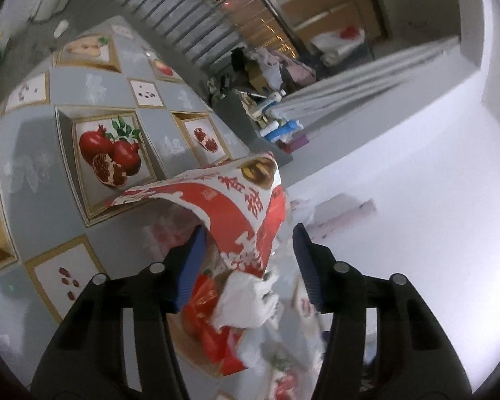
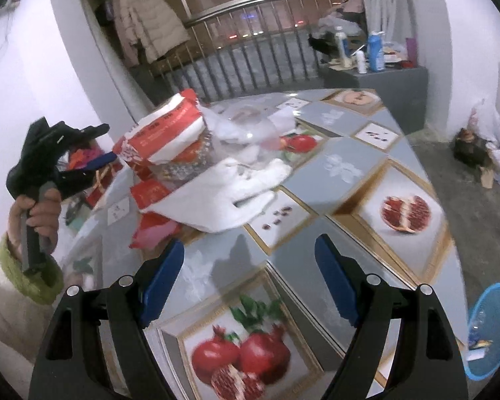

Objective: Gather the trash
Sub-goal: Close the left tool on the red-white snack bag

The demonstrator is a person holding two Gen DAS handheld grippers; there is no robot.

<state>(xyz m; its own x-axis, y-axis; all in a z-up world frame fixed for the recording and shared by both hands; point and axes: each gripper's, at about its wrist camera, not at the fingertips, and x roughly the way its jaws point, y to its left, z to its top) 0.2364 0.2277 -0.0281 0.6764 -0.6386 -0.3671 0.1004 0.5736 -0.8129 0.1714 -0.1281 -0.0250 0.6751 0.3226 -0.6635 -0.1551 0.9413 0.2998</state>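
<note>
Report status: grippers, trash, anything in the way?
Left gripper open at the red-and-white bag. Right gripper open over bare table. Trash pile not yet grabbed. Blue bin on floor.

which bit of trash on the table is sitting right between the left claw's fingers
The red and white printed wrapper, arching up between the open left claw. The crumpled white tissue lies lower, nearer the camera, and the white plastic bag lies farther out on the table.
</note>
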